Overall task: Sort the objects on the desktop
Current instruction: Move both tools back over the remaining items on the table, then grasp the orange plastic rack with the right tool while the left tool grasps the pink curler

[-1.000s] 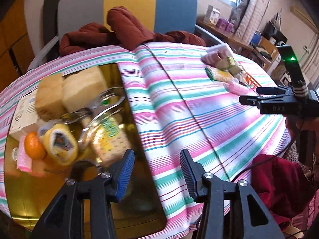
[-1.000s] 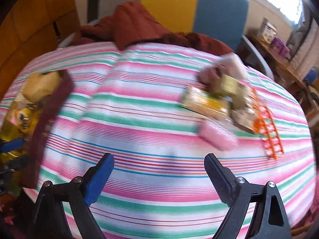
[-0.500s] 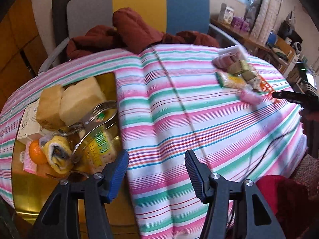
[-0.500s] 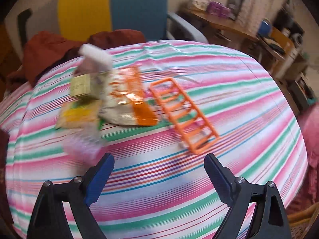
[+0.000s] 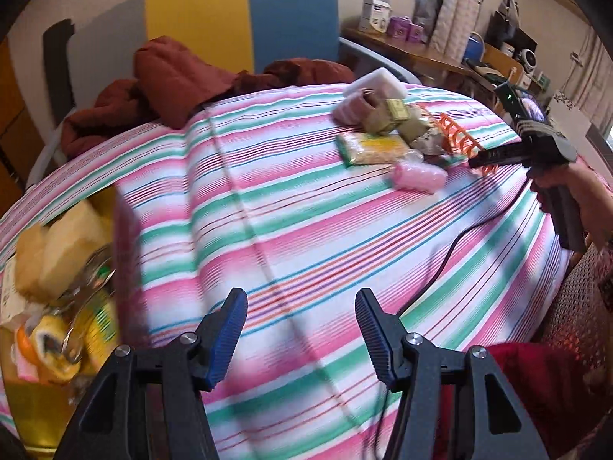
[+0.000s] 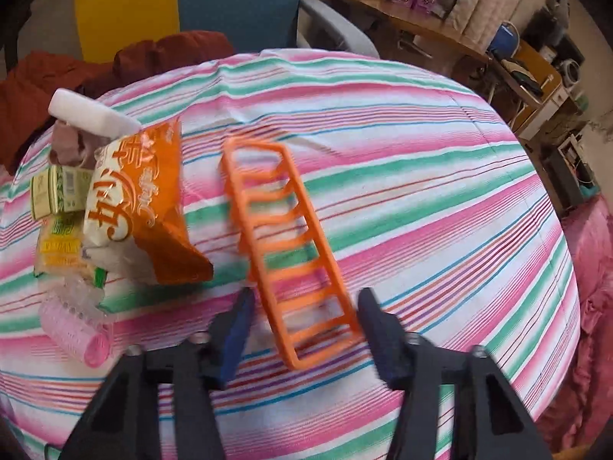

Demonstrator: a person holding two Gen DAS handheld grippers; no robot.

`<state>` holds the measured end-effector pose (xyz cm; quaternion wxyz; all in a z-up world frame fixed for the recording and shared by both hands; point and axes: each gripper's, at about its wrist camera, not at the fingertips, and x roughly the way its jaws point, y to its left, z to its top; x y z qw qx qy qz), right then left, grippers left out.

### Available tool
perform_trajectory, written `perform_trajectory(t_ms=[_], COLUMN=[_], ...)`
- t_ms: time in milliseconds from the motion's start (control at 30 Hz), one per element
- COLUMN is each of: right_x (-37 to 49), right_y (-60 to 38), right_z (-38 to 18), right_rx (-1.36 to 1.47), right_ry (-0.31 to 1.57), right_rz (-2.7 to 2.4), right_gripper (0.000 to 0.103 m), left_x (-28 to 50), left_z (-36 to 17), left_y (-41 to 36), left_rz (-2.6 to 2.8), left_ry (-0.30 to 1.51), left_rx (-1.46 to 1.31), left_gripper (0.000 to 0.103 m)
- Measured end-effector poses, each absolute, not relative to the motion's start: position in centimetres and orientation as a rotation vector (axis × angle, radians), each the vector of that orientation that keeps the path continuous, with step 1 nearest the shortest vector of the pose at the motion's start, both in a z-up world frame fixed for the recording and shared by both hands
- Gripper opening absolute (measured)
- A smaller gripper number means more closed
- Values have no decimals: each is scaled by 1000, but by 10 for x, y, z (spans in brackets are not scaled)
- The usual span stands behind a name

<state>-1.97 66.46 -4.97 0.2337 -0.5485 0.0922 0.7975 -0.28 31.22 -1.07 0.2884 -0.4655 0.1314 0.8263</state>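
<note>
An orange plastic rack (image 6: 291, 253) lies on the striped tablecloth (image 6: 421, 199). My right gripper (image 6: 306, 329) is open, its fingers on either side of the rack's near end, not closed on it; it also shows in the left wrist view (image 5: 494, 157). Left of the rack lie an orange snack bag (image 6: 141, 195), a pink hair roller (image 6: 72, 329), a green box (image 6: 57, 189) and a yellow packet (image 6: 57, 245). My left gripper (image 5: 300, 329) is open and empty over the near cloth. The pile shows in the left wrist view (image 5: 387, 130).
A gold tray (image 5: 34, 414) at the left holds bread, an orange, a roll and tongs. A dark red garment (image 5: 180, 73) lies on the chair behind the table. A black cable (image 5: 440, 268) crosses the cloth. A cluttered desk (image 6: 440, 27) stands at the back right.
My right gripper has moved forward and down onto the orange rack, which now sits between its fingers. My left gripper has swung right, away from the tray.
</note>
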Motion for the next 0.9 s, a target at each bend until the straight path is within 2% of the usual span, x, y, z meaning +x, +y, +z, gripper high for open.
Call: perform_trajectory(t_ms=[33, 67, 167, 233, 300, 400, 733, 900], right_x=[-17, -15, -3, 6, 16, 25, 30, 11], right_y=[664, 663, 657, 657, 663, 672, 677, 678], right_z=[-53, -58, -53, -47, -36, -24, -15, -13], right_rx=[-1540, -1575, -1577, -1530, -1432, -1320, -1250, -1241], right_ry=[293, 344, 414, 489, 562, 532, 534, 479], right_rz=[2192, 2194, 2220, 2223, 2230, 2198, 2166, 2210], right_gripper=[41, 40, 42, 59, 68, 74, 75, 76], left_x=[-4, -7, -17, -24, -31, -38, -58, -51], left_z=[-12, -12, -13, -14, -14, -13, -37, -51], left_y=[318, 327, 355, 377, 403, 436, 507, 521], left_rz=[2198, 2191, 2147, 2116, 2086, 2059, 1965, 2022], left_ry=[353, 362, 353, 352, 366, 373, 390, 557], left_rx=[-1241, -1242, -1231, -1226, -1217, -1191, -1213, -1141], left_gripper=[59, 59, 59, 59, 59, 59, 60, 61])
